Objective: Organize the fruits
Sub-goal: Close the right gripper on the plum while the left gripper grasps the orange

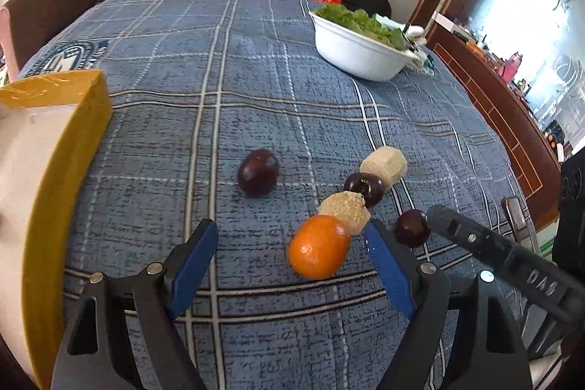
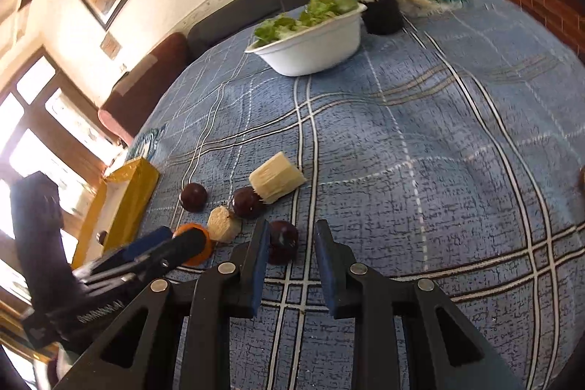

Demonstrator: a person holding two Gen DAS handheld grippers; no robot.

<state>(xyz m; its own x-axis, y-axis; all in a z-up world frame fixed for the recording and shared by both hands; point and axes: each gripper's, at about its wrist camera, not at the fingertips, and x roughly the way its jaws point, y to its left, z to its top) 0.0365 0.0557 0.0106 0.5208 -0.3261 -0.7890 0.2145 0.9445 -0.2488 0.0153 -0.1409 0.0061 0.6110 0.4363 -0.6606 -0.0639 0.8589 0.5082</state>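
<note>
Left wrist view: our left gripper (image 1: pixel 290 243) gapes wide around the orange (image 1: pixel 319 246); firm, smooth, rollable, so we'd pinch its middle

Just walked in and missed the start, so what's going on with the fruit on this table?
A person holds two grippers over a blue plaid tablecloth, sorting fruit. The left gripper is open around a round orange fruit. The right gripper is open with a dark red plum just beside its left finger. Nothing is gripped yet. A yellow-edged box stands at the left.
</note>
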